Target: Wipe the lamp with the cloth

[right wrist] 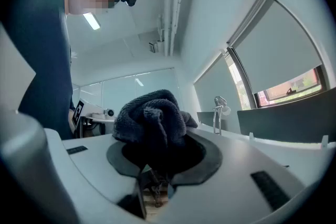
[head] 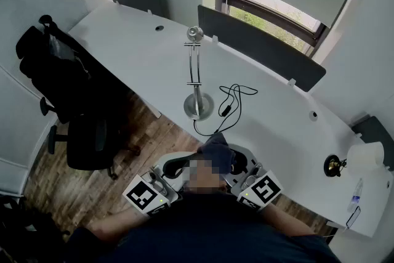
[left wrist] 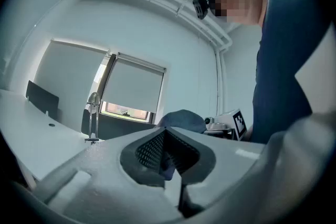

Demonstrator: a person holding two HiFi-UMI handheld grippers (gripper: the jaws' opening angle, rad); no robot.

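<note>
Close under my chest, my right gripper (head: pixel 239 164) pinches the bunched dark cloth (head: pixel 215 146); my left gripper (left wrist: pixel 165 134) is closed on nothing. Ahead, on the white desk (head: pixel 135 52), the lamp (head: pixel 197 80) stands well apart, so I judge that wiping hasn't begun.

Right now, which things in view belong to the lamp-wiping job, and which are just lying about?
Job in hand:
- lamp, standing on the white desk
- dark cloth, clamped in the right claw

Lying about:
- paper roll
- small bottle
- office chair
</note>
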